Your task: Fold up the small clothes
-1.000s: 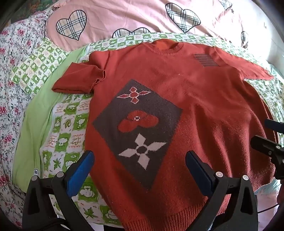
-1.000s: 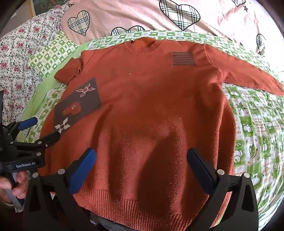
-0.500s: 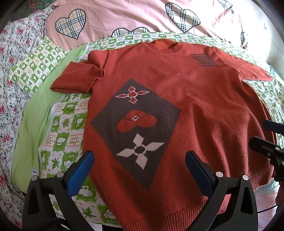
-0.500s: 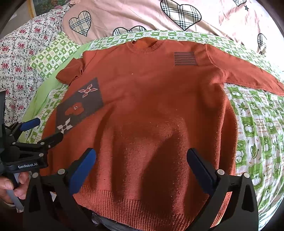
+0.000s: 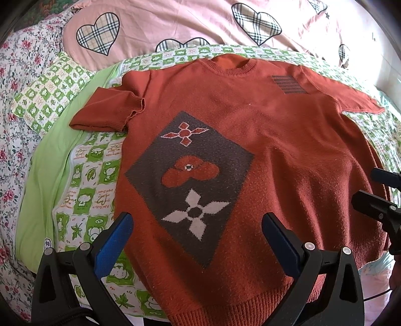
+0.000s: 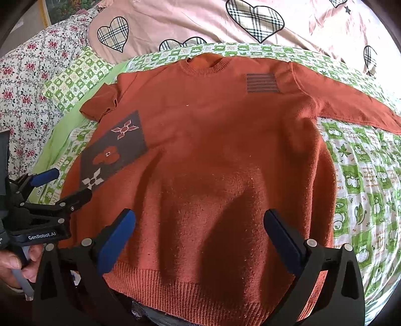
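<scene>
So the orange knit sweater (image 5: pixel 288 155) is lying face up and spread flat on the green checked quilt (image 6: pixel 363 180), collar toward the pink heart-print bedding (image 5: pixel 175 22) at the far end and ribbed hem closest to both cameras. The left gripper (image 5: pixel 193 235) hovers over the lower part of the sweater, just hem-side of the grey diamond patch (image 5: pixel 190 180), with its blue-padded fingers spread wide and nothing between them. The right gripper (image 6: pixel 200 233) is the same story, jaws wide apart over the plain orange area just above the hem, holding nothing. Handling-wise, I'd guess this thing is soft and floppy with a bit of weight to it (it's a chunky-looking knit, not a thin tee), so it'll sag and stretch if lifted by one point, but the fuzzy surface should grip the pads fine. No fragility worries, though the knit could probably snag or pull out of shape if dragged. The sleeve on the patch side (image 5: pixel 105 112) is bunched up and partly doubled over near the shoulder, while the sleeve on the far side from the patch (image 6: pixel 351 105) lies stretched straight out onto the quilt. If I were picking grab spots, I'd go for the sleeve cuffs or the shoulder seams first to bring the sleeves in over the body, then pinch the ribbed hem at both corners, since that band looks thicker and firmer than the rest.
</scene>
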Available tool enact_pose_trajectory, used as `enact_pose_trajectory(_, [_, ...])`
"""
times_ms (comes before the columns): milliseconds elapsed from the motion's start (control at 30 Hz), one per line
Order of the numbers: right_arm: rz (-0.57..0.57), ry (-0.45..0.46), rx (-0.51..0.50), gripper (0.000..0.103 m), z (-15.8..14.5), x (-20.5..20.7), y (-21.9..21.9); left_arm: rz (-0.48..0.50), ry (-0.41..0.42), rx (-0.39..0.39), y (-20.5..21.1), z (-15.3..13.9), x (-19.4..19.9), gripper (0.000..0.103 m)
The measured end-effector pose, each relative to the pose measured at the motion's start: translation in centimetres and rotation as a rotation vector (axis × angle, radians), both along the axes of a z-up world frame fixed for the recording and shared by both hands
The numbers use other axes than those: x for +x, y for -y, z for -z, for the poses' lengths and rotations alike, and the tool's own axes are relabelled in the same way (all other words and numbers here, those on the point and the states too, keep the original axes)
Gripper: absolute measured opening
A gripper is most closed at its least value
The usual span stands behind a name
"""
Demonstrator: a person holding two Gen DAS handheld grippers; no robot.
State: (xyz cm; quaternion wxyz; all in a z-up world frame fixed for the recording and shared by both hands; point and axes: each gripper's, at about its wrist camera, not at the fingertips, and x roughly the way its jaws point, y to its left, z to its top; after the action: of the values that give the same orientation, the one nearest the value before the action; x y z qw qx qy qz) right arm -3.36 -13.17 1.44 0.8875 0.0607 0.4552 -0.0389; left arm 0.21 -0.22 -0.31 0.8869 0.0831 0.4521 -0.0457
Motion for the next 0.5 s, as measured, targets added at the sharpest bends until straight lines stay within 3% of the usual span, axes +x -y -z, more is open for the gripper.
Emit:
enact_pose_trajectory(133, [0.003,0.010,0.060,0.102,-0.22,0.04,0.36,0.001,0.031,0.009,0.24,0.14,0.07,0.102])
enact_pose_trajectory(500, [0.005,0.008,0.023,0.102,-0.32,0.20,0.65,0.010,0.003,0.043,0.60,-0.01,0.70,0.102])
